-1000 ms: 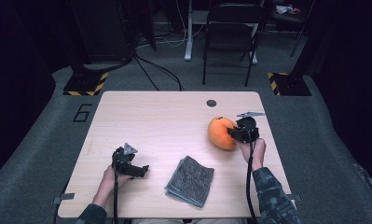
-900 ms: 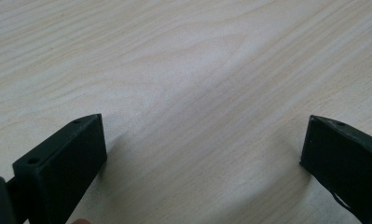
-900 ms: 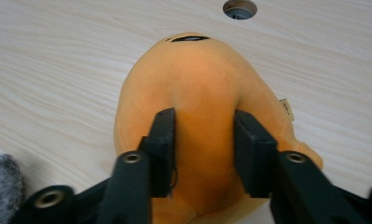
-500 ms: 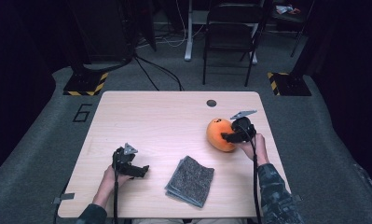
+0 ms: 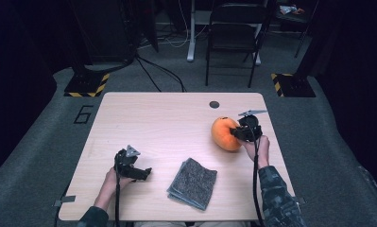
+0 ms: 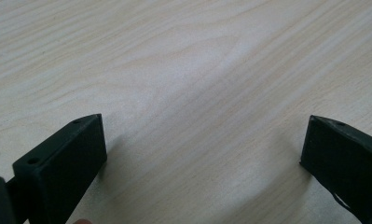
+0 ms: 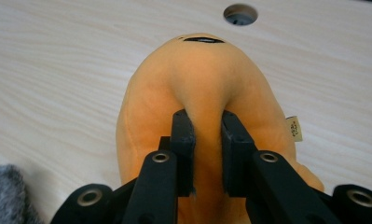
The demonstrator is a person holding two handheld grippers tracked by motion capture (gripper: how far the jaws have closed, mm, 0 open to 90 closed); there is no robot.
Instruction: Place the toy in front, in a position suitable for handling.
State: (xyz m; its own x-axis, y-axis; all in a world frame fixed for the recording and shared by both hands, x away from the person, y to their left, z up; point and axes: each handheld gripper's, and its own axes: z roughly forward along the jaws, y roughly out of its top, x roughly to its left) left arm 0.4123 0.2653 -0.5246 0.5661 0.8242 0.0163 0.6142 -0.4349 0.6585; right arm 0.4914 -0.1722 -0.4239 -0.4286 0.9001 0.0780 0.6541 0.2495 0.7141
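Observation:
An orange plush toy (image 5: 222, 133) lies on the right side of the wooden table (image 5: 167, 118). My right gripper (image 5: 237, 132) reaches into it from the right. In the right gripper view the jaws have just been closing and now pinch a fold of the orange plush toy (image 7: 197, 79) between them, so the right gripper (image 7: 207, 123) is shut on it. A folded grey cloth (image 5: 193, 183) lies near the front edge. Left of it my left gripper (image 5: 146, 172) rests low over the table (image 6: 188, 60); the left gripper (image 6: 204, 135) stands wide open with nothing between its jaws.
A round cable hole (image 5: 214, 104) sits in the tabletop behind the plush, and the hole (image 7: 240, 14) lies just beyond the toy. A corner of the grey cloth (image 7: 6, 191) shows at the lower left. A folding chair (image 5: 233, 28) stands beyond the table.
My right gripper has shifted slightly against the orange plush toy, which nudged a little to the left. The left hand and the grey cloth have not moved.

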